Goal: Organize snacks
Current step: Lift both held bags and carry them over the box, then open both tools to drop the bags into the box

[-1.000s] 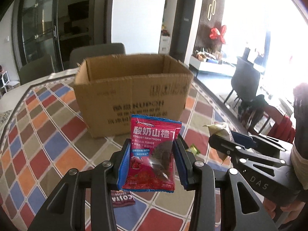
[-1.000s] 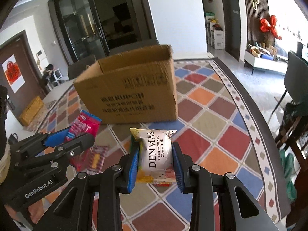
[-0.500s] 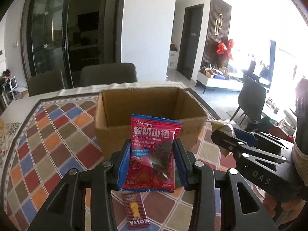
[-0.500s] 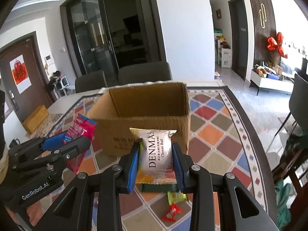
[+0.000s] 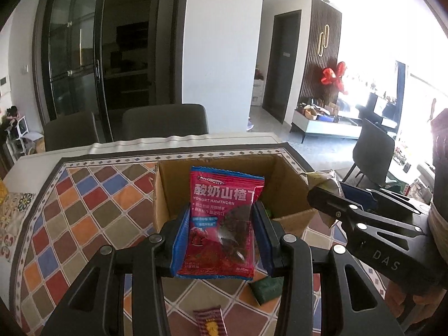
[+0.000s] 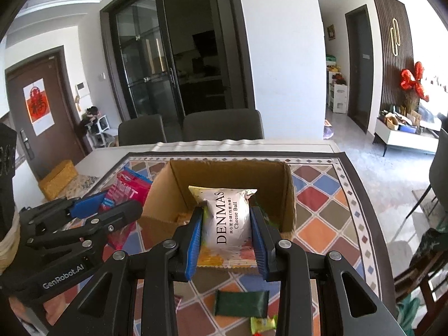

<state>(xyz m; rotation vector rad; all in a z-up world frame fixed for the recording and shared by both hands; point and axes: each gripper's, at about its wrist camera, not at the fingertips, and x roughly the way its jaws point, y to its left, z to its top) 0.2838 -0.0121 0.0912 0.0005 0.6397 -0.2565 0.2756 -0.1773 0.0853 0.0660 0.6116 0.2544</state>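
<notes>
Open cardboard box top clear; chairs well beyond.

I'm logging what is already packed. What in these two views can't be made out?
- Cardboard box contents, left wrist view: hidden by the red hawthorn packet in the left gripper.
- Box floor, right wrist view: mostly covered by the Denmas packet in the right gripper.
- Small maroon packet: cut off by the bottom edge.
</notes>
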